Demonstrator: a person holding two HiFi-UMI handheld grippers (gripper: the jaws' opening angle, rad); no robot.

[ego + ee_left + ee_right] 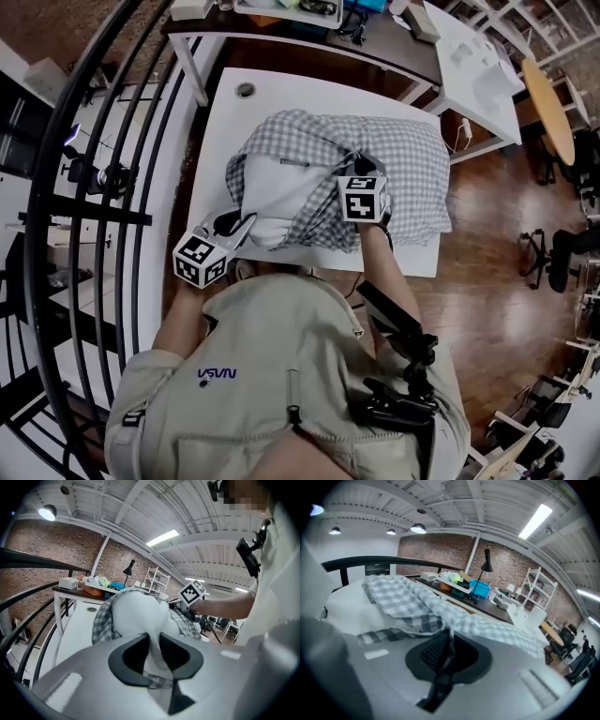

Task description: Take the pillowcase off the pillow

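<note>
On white worktop, white pillow laid out, near-left end bared. Grey-and-white checked pillowcase bunched back across middle, far and right part of pillow covered by it. Bared pillow corner pinched between closed jaws of left hand-held gripper, strip of checked cloth seen just beneath. Fold of pillowcase at bunched edge clamped tight in right hand-held gripper, jaws fully together on it. Cluttered dark desk seen beyond worktop.

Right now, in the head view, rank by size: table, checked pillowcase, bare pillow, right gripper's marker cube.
Largest to smallest:
1. table
2. checked pillowcase
3. bare pillow
4. right gripper's marker cube, clearly smallest
</note>
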